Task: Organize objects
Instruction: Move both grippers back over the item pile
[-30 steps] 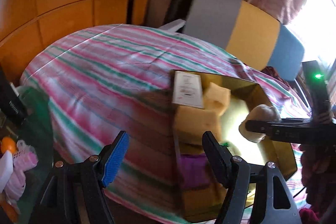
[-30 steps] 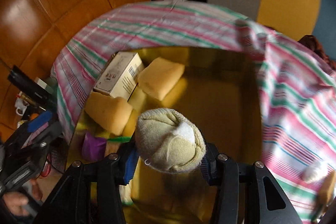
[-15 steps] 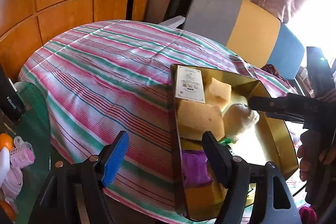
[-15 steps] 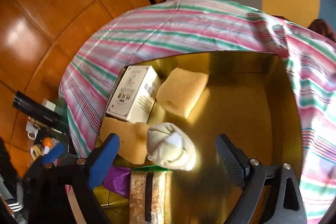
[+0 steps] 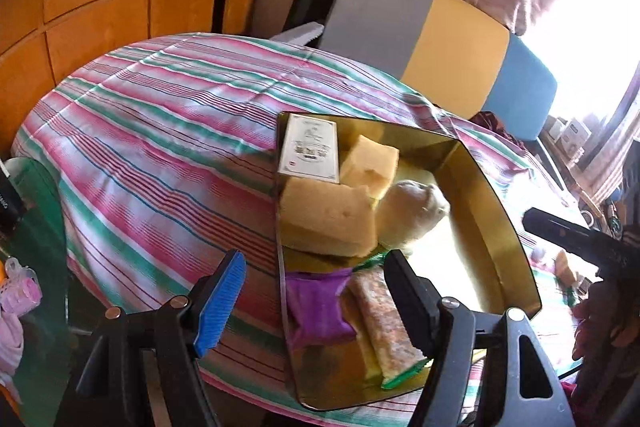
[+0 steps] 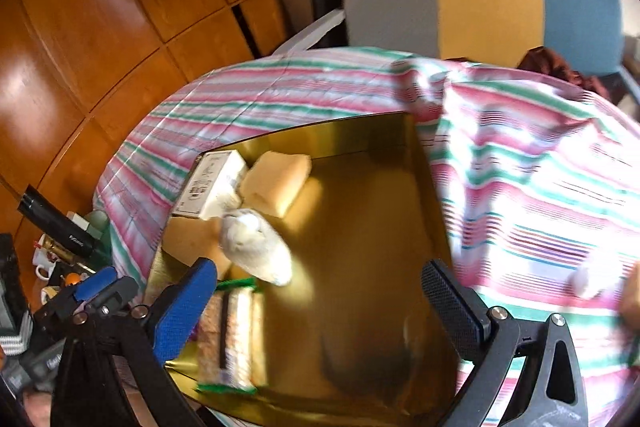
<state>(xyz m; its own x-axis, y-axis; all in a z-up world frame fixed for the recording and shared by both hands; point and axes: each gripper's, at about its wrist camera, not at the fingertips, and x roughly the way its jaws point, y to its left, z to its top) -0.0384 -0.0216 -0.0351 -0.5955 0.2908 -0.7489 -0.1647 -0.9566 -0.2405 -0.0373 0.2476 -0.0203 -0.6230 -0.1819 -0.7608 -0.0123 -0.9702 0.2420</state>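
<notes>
Right wrist view: cream rolled sock (image 6: 256, 247), pale toe patch, lying in gold tray (image 6: 372, 227).

Bed under a pink-and-green striped cover (image 5: 160, 147), a shiny gold tray (image 5: 496, 203) directly on it.

White box (image 5: 309, 149) label print too blurred; nothing legible.

Rolled sock (image 6: 256, 247) loose in gold tray (image 6: 372, 227)
</notes>
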